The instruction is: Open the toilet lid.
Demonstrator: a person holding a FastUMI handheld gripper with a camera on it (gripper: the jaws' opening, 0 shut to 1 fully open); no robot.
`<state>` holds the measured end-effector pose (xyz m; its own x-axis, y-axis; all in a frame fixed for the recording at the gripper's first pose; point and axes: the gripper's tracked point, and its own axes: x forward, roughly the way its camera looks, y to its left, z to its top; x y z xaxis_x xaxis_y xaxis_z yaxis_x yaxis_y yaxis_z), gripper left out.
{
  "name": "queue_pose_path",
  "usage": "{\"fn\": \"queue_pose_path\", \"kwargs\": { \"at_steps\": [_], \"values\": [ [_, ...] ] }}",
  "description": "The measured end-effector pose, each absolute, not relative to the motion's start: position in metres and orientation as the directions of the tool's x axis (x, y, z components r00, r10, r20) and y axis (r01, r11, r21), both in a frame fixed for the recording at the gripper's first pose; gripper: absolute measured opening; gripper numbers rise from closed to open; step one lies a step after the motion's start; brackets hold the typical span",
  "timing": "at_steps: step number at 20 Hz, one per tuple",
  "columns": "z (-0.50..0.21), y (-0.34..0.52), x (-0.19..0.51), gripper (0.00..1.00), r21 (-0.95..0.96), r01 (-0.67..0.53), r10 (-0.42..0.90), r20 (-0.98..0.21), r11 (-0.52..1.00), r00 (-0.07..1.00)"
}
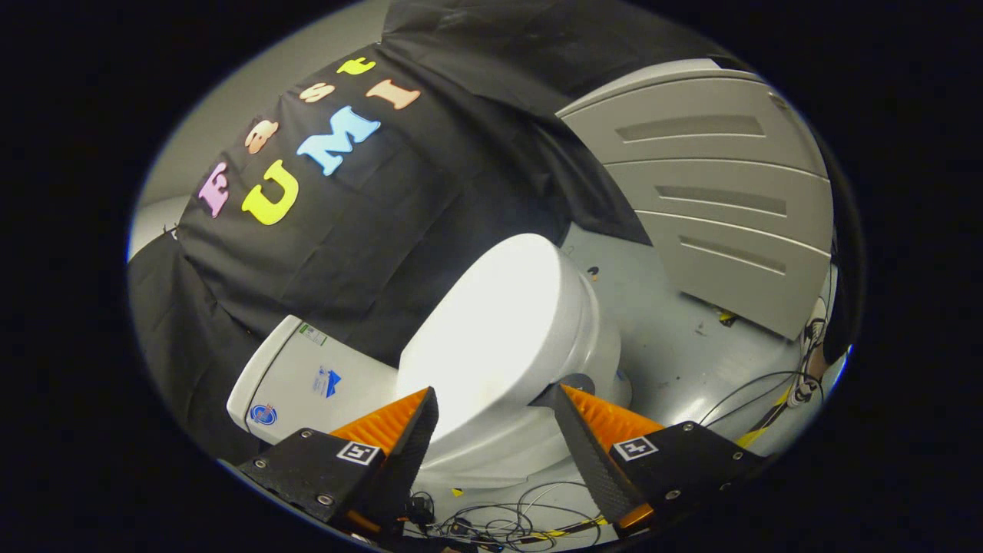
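A white toilet stands on the grey floor, its closed lid (499,322) smooth and brightly lit, its tank (307,384) against the black cloth wall. My gripper (491,395) is open, its two fingers spread wide. The near side of the lid and bowl (499,453) lies between and just ahead of the fingertips. Neither finger presses on the lid; whether a tip touches the rim I cannot tell.
A grey ribbed panel (714,200) leans beyond the toilet. Loose cables (499,522) lie on the floor under the fingers, and more cables (768,392) run by the panel's foot. Black cloth (369,230) hangs behind the tank.
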<state>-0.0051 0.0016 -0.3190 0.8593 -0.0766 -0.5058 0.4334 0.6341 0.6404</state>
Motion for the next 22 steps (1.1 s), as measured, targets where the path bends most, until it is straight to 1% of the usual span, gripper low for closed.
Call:
{"fn": "queue_pose_path", "kwargs": {
  "at_steps": [3,9,13,14,15,17,18,19,21,22],
  "values": [
    [-0.339,-0.007,-0.006,0.94,0.664,0.478,-0.089,-0.530,0.575,0.843],
    [-0.380,-0.019,-0.003,0.94,0.731,0.552,-0.096,-0.566,0.401,0.819],
    [-0.394,-0.017,0.007,0.92,0.805,0.546,-0.074,-0.545,0.233,0.835],
    [-0.399,-0.017,0.007,0.88,0.809,0.551,-0.077,-0.548,0.206,0.833],
    [-0.402,-0.017,0.009,0.86,0.819,0.546,-0.079,-0.541,0.178,0.837],
    [-0.403,-0.018,0.013,0.78,0.835,0.534,-0.083,-0.528,0.134,0.845],
    [-0.406,-0.017,0.016,0.70,0.836,0.535,-0.084,-0.529,0.123,0.845],
    [-0.408,-0.016,0.018,0.67,0.835,0.537,-0.083,-0.530,0.124,0.844],
    [-0.411,-0.014,0.023,0.52,0.832,0.537,-0.069,-0.533,0.140,0.843],
    [-0.408,-0.014,0.026,0.42,0.836,0.529,-0.065,-0.525,0.144,0.849]
  ]
}}
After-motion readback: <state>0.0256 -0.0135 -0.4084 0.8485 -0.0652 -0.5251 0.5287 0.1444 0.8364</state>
